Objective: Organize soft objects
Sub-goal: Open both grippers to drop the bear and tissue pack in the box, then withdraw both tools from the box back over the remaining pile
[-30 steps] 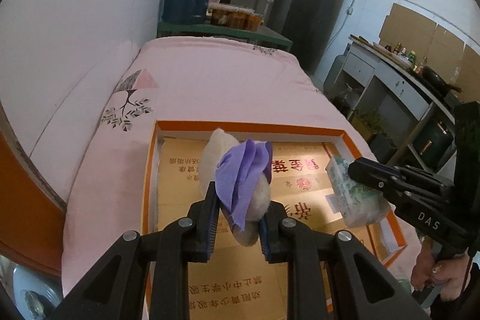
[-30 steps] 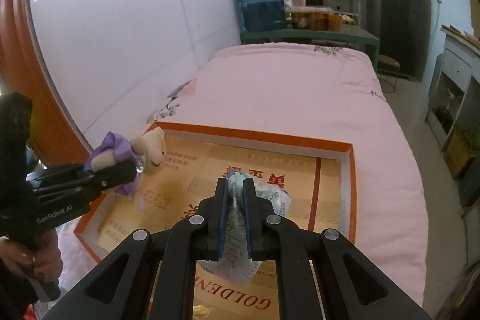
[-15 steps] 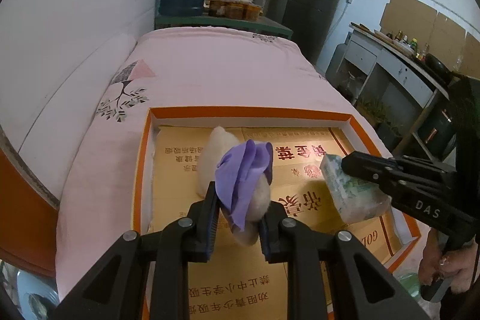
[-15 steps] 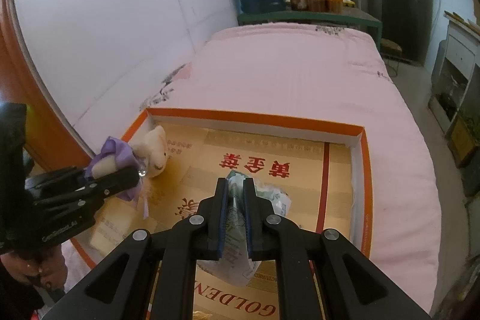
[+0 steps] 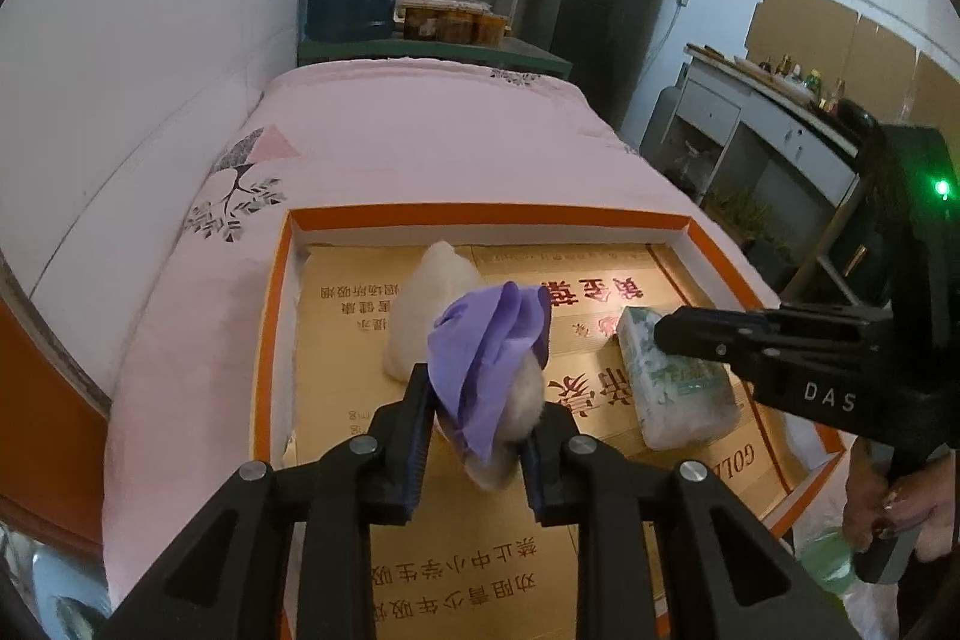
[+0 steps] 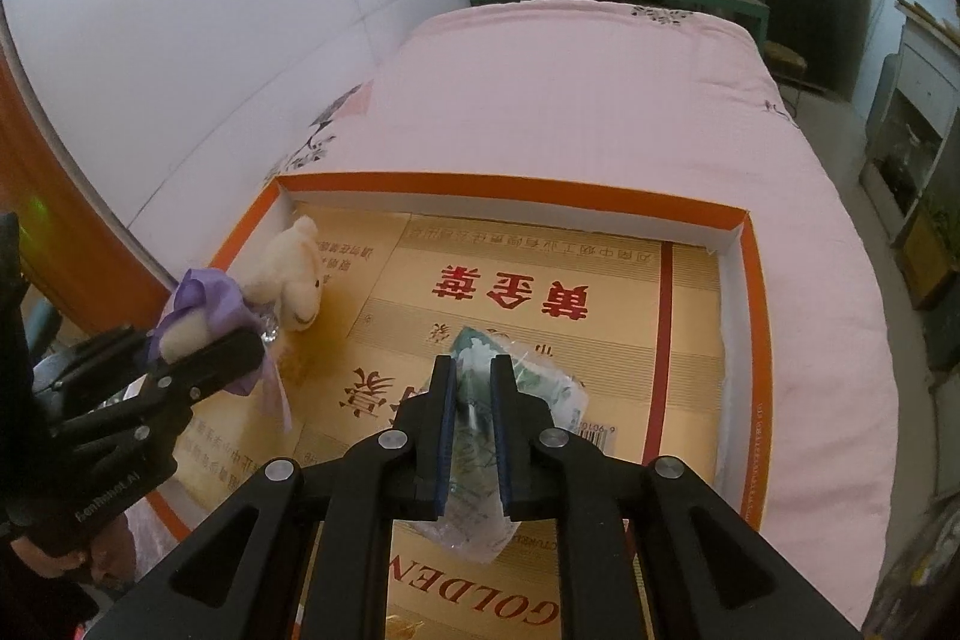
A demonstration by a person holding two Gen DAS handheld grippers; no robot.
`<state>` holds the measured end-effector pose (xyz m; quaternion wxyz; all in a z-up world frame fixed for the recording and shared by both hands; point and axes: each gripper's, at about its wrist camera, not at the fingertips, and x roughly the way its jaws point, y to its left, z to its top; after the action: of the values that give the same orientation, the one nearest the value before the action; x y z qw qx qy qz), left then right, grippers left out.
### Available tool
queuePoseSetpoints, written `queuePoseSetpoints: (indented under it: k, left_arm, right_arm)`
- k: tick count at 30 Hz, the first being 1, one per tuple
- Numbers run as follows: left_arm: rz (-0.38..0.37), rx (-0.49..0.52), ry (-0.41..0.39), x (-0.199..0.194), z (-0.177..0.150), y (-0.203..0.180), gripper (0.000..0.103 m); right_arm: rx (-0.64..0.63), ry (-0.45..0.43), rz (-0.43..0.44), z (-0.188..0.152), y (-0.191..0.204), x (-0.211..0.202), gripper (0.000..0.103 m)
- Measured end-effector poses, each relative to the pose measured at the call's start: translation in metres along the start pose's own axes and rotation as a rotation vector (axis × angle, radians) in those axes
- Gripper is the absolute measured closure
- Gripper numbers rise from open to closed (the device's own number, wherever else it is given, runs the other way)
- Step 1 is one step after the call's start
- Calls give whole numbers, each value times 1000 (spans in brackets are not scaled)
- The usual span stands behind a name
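With both jaws just easing apart, the left hand-held gripper [image 5: 477, 427] loosely pinches the plush bear [image 5: 480, 376] and the right hand-held gripper [image 6: 471, 388] the tissue pack [image 6: 516, 394] over the tray [image 6: 753, 280]; release gently, low.

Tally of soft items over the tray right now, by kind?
Plush bear with a purple cloth: 1
Tissue pack: 1
Total: 2, both over the orange tray.
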<state>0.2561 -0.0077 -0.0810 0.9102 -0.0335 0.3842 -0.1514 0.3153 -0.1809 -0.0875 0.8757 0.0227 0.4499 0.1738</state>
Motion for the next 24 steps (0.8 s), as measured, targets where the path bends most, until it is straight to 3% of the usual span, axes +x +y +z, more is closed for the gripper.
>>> queuePoseSetpoints:
  k: [6,8,10,21,24]
  left_arm:
    - [-54,-49,-13,-7,3,4,56]
    - [-50,-46,-23,-11,4,3,53]
    - [-44,-34,-27,-14,4,2,53]
    - [-18,37,-110,-48,0,-4,51]
    - [12,46,-120,-61,-3,-9,51]
  right_arm:
    - [0,2,-4,-1,2,-3,75]
    - [-2,1,-4,-2,4,-6,60]
    - [-6,1,-5,-3,6,-8,53]
    - [44,-41,-5,-11,1,-37,51]
    - [60,-60,-4,-16,1,-49,45]
